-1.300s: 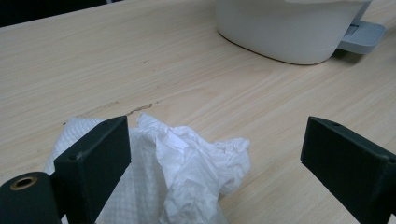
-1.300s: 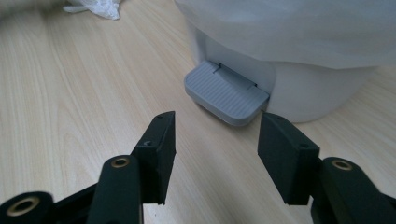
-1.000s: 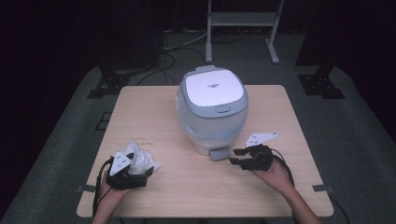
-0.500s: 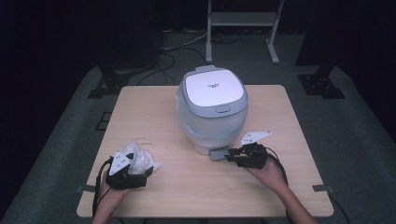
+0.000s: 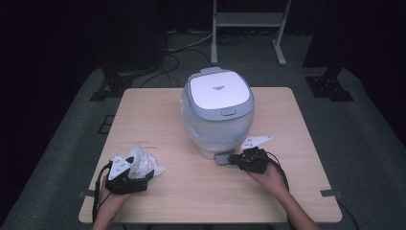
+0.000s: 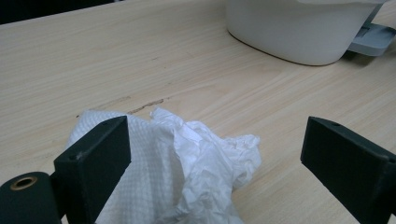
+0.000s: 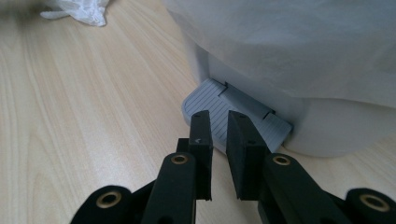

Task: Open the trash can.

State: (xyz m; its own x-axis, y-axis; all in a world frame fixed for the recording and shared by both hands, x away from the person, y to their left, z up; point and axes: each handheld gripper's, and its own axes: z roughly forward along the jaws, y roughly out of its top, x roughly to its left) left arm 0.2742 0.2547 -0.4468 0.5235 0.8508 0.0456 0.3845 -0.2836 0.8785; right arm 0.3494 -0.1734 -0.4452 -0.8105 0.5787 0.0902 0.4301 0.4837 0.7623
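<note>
Pale wood-grain table [image 5: 158, 120], matt and smooth, is carrying everything here. Largest on it is the white bin [image 5: 218, 112]: a rounded plastic tub with a glossy grey-rimmed lid and a thin liner bag crinkling round its shoulders. At its foot a ribbed grey pedal [image 7: 219, 109] is sticking out, flat with rounded corners.

I am bringing my right gripper [image 7: 219, 128] low over that pedal. Its jaws have just been closing and are standing almost together, with a narrow gap and nothing between them. My judgement: I am lining up to press the pedal, so I should be bearing down squarely on the ribbed part, not on its edge, lest the tub tip.

My left gripper [image 6: 215, 154] is resting near the front left edge, jaws wide apart and straddling the crumpled tissue [image 6: 187, 172], soft and embossed, without squeezing it.
</note>
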